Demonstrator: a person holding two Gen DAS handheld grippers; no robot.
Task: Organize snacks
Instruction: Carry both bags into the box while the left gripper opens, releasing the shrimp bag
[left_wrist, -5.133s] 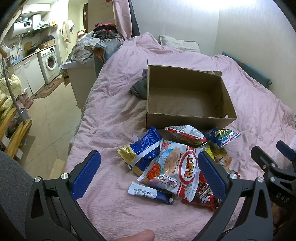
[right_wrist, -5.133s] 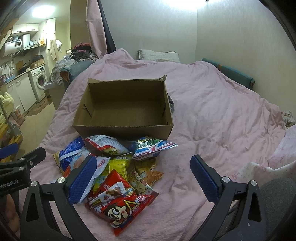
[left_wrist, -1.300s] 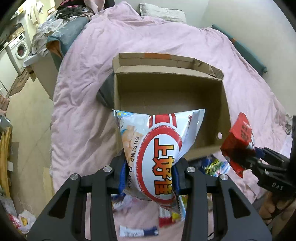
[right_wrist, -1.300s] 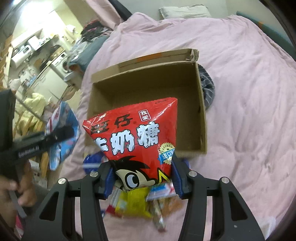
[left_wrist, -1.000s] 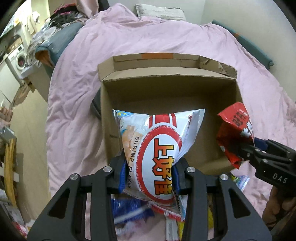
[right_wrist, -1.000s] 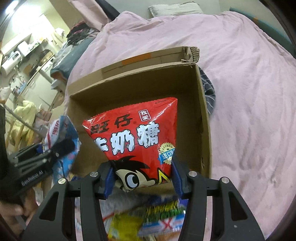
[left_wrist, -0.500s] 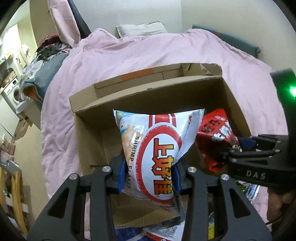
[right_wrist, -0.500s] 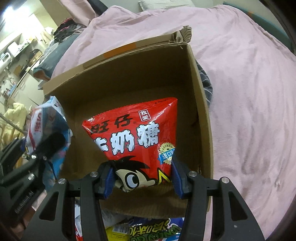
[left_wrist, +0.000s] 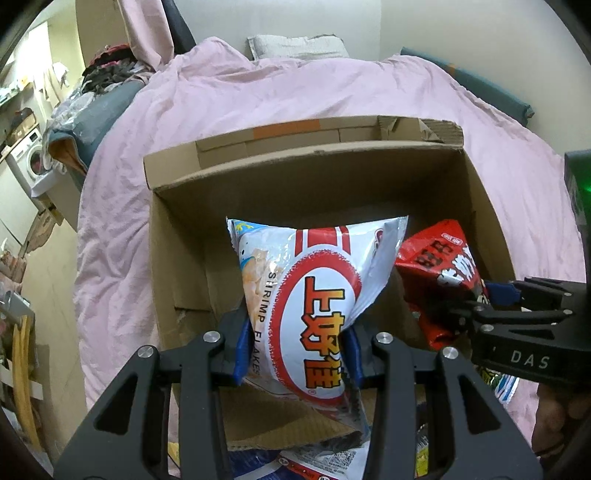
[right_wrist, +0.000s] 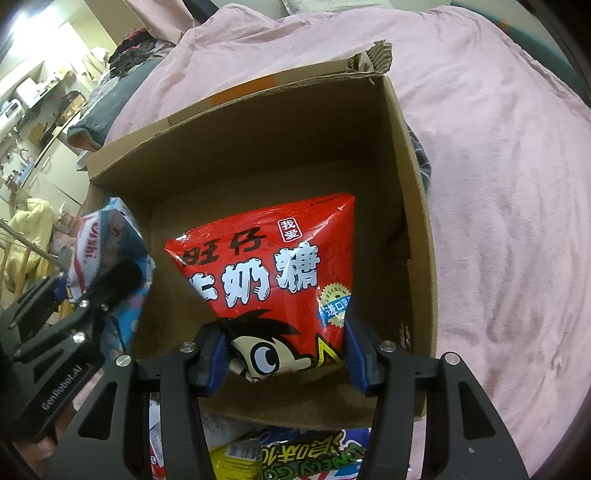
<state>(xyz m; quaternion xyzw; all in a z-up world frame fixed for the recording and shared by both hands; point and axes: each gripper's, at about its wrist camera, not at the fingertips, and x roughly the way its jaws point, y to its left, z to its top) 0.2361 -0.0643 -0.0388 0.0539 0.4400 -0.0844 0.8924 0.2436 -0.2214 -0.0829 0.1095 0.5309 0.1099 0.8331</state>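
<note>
An open brown cardboard box (left_wrist: 177, 229) (right_wrist: 413, 221) sits on a pink bedspread. My left gripper (left_wrist: 297, 349) is shut on a white and red shrimp flakes bag (left_wrist: 314, 302), held inside the box on its left side; the same bag (right_wrist: 107, 251) shows at the left of the right wrist view. My right gripper (right_wrist: 286, 354) is shut on a red candy bag (right_wrist: 273, 273) with a cartoon face, held inside the box on its right side. That red bag (left_wrist: 439, 273) hangs just right of the white one in the left wrist view.
Several loose snack packets (right_wrist: 295, 458) (left_wrist: 295, 461) lie on the bedspread (right_wrist: 509, 206) in front of the box. A dark cloth (right_wrist: 421, 162) pokes out beside the box's right wall. A pillow (left_wrist: 295, 46) lies at the bed's head; the floor and a washing machine (left_wrist: 27, 162) are left.
Both grippers have sunk with their bags from above the box's front wall to inside it. The box now fills more of both views.
</note>
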